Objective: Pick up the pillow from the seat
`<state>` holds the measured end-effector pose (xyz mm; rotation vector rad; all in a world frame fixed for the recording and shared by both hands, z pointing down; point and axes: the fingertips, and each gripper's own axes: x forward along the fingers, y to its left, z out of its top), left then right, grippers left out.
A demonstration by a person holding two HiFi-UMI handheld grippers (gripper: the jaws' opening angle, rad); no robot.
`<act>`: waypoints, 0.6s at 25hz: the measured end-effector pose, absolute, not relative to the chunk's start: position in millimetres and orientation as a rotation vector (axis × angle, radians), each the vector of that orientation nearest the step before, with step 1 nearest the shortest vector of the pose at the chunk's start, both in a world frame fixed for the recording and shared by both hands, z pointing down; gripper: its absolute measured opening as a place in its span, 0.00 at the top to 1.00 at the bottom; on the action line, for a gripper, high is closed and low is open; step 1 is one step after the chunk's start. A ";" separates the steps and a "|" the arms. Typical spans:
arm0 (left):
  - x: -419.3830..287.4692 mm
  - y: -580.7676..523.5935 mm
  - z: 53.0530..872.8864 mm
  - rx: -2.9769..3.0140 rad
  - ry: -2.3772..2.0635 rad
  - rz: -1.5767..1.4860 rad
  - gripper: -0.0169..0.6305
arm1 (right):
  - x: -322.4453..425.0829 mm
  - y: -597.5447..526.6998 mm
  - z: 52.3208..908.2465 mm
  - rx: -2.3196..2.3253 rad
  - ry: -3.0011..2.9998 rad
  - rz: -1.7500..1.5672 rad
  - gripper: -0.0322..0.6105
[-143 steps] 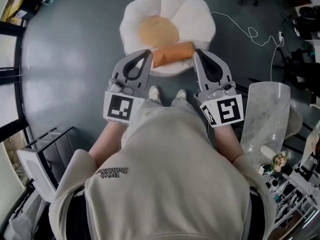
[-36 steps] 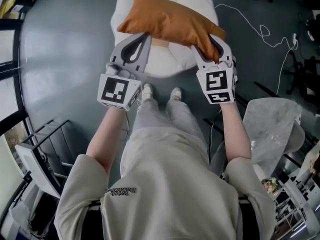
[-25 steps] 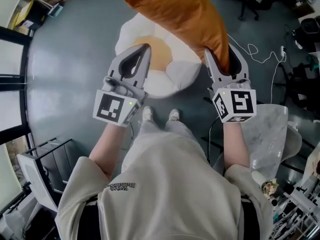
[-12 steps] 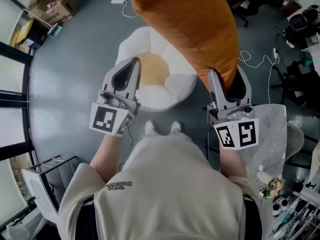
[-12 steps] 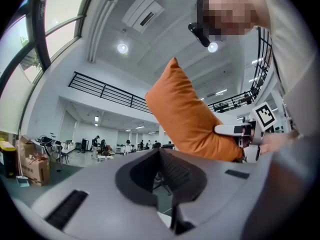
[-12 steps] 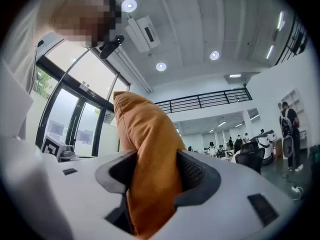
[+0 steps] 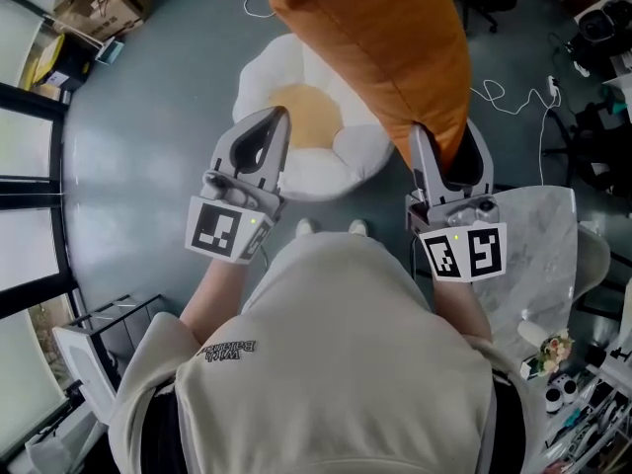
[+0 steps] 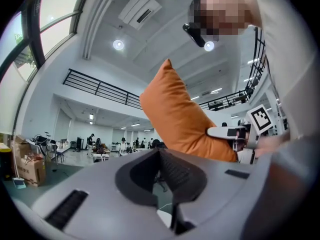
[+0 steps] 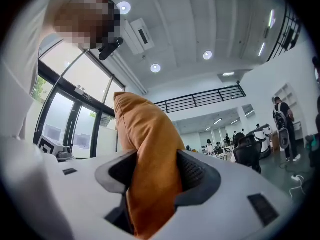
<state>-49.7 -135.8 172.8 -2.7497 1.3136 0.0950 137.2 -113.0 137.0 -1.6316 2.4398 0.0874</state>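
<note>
My right gripper (image 7: 446, 144) pinches one corner of the pillow (image 7: 375, 47), plump smooth orange cloth held high at the head view's upper middle, above the seat (image 7: 265, 67), a white petal-shaped cushion with a tan centre. Only the right gripper view shows ribbed pads (image 9: 192, 171) biting the fabric. My left gripper (image 7: 273, 121) is closed on nothing. The sweatshirt (image 7: 336, 363) print reads "With Balance".

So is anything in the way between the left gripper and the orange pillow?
No, nothing visible is. The pillow is up in the air, pinched at its lower end by the right gripper. Only open air lies between it and the left gripper, whose jaws are together with nothing in them. The white seat lies below on the floor.
</note>
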 end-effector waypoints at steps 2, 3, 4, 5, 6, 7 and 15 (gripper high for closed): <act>-42.5 -133.9 175.1 -2.762 1.283 0.099 0.96 | 140.8 -116.6 138.8 -1.650 2.444 0.103 0.57; -40.0 -134.1 175.1 -2.765 1.272 0.100 0.96 | 142.0 -118.7 139.6 -1.655 2.447 0.104 0.57; -38.2 -135.1 174.3 -2.765 1.266 0.101 0.96 | 143.0 -121.0 140.2 -1.659 2.449 0.100 0.57; -37.0 -136.5 172.9 -2.765 1.263 0.102 0.96 | 144.0 -123.2 140.4 -1.661 2.449 0.092 0.57; -36.2 -137.9 171.4 -2.763 1.261 0.103 0.96 | 145.0 -124.9 140.5 -1.662 2.448 0.083 0.57; -35.7 -139.0 170.3 -2.762 1.261 0.104 0.96 | 146.0 -126.1 140.6 -1.664 2.447 0.077 0.57; -38.5 -141.2 163.6 -2.746 1.240 0.090 0.96 | 143.7 -125.2 134.4 -1.651 2.438 0.083 0.57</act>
